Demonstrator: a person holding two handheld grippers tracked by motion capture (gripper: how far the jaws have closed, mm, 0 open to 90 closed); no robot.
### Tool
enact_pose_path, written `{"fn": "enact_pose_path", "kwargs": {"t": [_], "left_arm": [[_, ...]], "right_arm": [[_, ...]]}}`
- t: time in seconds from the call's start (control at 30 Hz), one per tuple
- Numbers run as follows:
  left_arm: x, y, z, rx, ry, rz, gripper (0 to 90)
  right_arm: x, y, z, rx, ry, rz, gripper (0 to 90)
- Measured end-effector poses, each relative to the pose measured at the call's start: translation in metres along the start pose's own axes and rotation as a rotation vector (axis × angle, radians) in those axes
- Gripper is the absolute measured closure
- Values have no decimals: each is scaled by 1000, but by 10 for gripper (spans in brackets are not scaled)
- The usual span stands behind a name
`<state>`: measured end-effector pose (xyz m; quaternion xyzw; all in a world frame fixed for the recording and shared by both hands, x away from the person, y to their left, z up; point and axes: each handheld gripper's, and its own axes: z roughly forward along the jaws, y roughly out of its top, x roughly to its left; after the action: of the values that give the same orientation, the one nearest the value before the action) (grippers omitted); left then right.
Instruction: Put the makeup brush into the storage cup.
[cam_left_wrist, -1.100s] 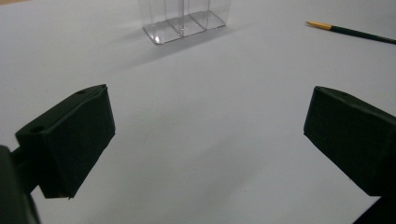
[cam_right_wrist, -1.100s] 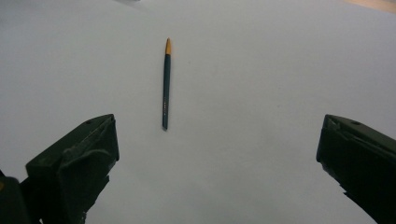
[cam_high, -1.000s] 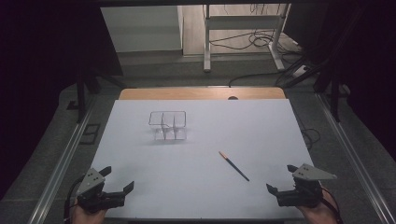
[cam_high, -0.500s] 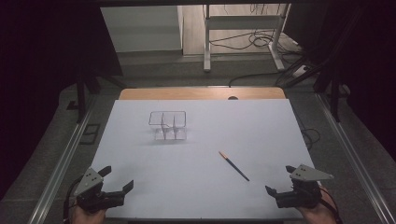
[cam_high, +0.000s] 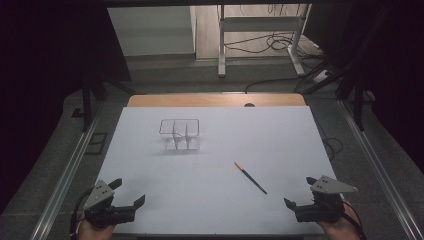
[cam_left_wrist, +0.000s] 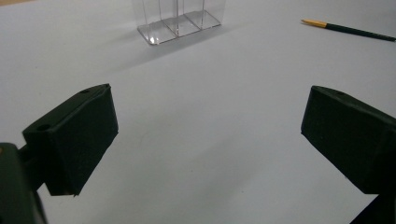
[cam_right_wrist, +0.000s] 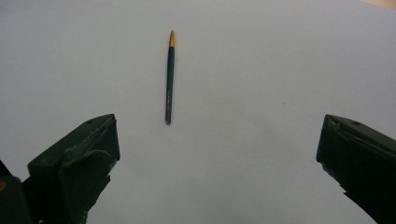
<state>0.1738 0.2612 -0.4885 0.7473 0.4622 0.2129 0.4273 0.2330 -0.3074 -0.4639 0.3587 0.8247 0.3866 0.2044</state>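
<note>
From above, we see the left gripper (cam_high: 120, 200) and the right gripper (cam_high: 304, 197) sitting at the near corners of the desk (cam_high: 280, 130), each with its jaws spread apart and holding nothing. The pencil (cam_high: 250, 178) lies flat on the white surface, nearer the right gripper but apart from it, slanting with its orange tip toward the clear organiser (cam_high: 180, 135), which stands well apart toward the far left. We judge the main risk to be the pencil's thinness: lying flat, it could roll or skid if the jaws close unevenly, or slip out if they close above its shaft.

Along the left gripper (cam_left_wrist: 208, 121) we look across bare desk to the organiser (cam_left_wrist: 180, 21), whose clear compartments look empty at the base; its upper part is cut off. The pencil (cam_left_wrist: 350, 30) lies off to the right. Because the walls are transparent, we think a narrow slot would be easy to miss, and a knock could shift the light box.

Along the right gripper (cam_right_wrist: 217, 149) the pencil (cam_right_wrist: 169, 79) lies almost straight ahead, left of centre, with a dark green shaft and orange end pointing away. An approach without correcting leftward might nudge it rather than straddle it.
</note>
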Motion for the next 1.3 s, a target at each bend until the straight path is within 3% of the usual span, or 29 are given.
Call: {"fn": "enact_pose_path", "kwargs": {"t": [0.4, 0.77, 1.3], "left_arm": [[0, 0, 1, 17, -7, -7, 44], [1, 0, 2, 22, -11, -16, 43], [0, 0, 3, 30, -9, -15, 41]], "right_arm": [[1, 3, 3, 7, 30, -10, 0], [1, 11, 6, 11, 63, 25, 2], [6, 21, 19, 78, 72, 26, 2]]}}
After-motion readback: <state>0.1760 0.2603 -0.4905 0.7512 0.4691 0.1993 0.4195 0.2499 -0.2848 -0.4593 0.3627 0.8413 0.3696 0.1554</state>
